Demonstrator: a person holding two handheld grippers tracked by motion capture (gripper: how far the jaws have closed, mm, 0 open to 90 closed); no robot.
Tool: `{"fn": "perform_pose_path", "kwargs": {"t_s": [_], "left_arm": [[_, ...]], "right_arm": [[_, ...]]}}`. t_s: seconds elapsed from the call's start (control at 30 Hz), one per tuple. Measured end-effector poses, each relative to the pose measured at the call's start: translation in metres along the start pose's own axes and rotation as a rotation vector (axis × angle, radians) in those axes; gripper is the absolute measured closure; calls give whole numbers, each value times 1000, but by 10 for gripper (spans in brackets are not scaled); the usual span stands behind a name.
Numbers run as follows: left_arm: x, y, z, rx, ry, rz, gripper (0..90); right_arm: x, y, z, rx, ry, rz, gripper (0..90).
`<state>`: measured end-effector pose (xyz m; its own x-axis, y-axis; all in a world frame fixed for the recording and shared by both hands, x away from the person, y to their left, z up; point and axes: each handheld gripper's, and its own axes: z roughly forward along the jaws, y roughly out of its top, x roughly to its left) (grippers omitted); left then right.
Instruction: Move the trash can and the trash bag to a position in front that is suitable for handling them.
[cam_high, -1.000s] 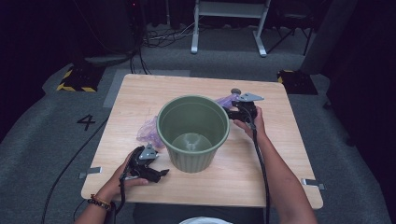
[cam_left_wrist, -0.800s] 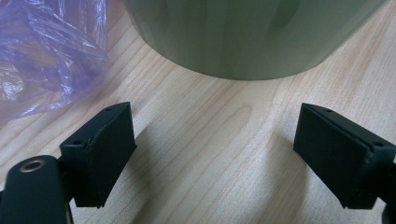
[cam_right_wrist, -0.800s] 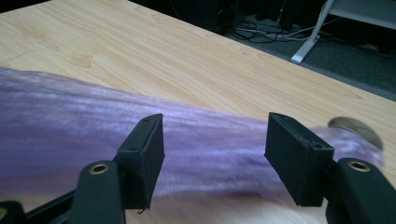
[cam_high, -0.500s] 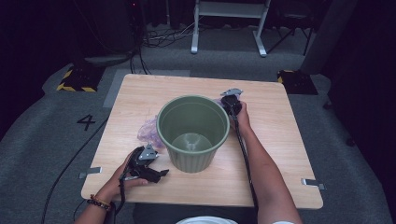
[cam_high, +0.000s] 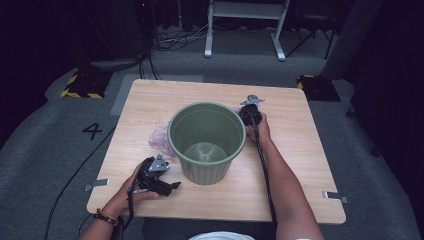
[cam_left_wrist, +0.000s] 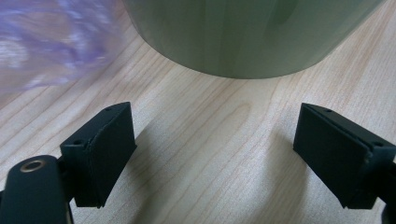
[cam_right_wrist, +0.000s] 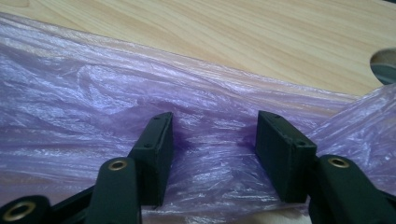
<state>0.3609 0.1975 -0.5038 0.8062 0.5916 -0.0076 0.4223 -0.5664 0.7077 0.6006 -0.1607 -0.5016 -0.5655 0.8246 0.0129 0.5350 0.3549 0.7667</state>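
A green plastic bin (cam_high: 206, 142) stands upright near the middle of a light wooden counter (cam_high: 300, 165), with a thin purple plastic bag (cam_high: 161, 135) lying crumpled on the wood behind it and showing at its left side. The person's right claw (cam_high: 248, 113) reaches down just past the bin's far right rim; seen from the right gripper view, its jaws are pushed into the rumpled purple film (cam_right_wrist: 201, 140) and have just been closing, a fold of the bag bunched between them but not yet pinched, the pads still parted. The left claw (cam_high: 159, 183) rests on the counter at the near left, just beside the bin's base, its jaws spread wide over bare wood, with the bin's wall (cam_left_wrist: 247, 37) close ahead.
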Motion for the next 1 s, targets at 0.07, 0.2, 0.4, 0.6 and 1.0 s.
{"fn": "perform_pose_path", "kwargs": {"t_s": [0.07,0.2,0.4,0.6,1.0], "left_arm": [[0,0,0,0,0,0,125],[0,0,0,0,0,0,125],[-1,1,1,1,9,-5,123],[-6,5,5,3,32,-16,120],[-21,16,16,9,69,-52,90]], "right_arm": [[-1,-5,-6,1,3,-7,473],[-3,-19,-24,10,2,-3,472],[-5,-39,-51,31,-15,-4,468],[-6,-67,-86,47,-21,4,452],[5,-114,-143,57,15,4,344]]}}
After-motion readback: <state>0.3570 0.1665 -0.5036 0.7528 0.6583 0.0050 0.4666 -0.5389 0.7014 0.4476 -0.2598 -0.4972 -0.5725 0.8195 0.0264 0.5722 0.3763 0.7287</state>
